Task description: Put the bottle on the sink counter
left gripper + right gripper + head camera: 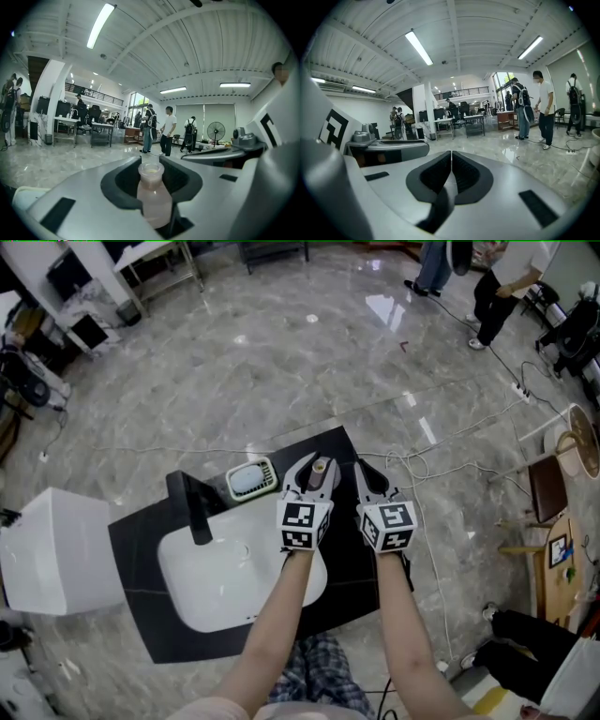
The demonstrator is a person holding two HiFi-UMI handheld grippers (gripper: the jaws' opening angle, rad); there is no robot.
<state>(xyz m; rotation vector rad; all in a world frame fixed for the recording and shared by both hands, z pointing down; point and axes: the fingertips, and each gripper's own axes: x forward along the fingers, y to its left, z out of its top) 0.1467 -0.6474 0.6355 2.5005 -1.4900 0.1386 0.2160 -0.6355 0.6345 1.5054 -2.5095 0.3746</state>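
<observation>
A small pale pink bottle (153,196) with an open mouth stands upright between the jaws of my left gripper (153,187), which is shut on it. In the head view the bottle (320,471) shows between the left gripper's (315,472) jaws, held above the back right corner of the black sink counter (337,448). My right gripper (372,478) hovers just right of it over the counter's right edge, its jaws shut with nothing between them (450,172).
A white basin (225,579) with a black tap (195,507) sits in the counter. A small green and white device (250,478) lies at the counter's back edge. A white box (52,549) stands at the left. Cables (441,465) run over the floor; people (502,287) stand far off.
</observation>
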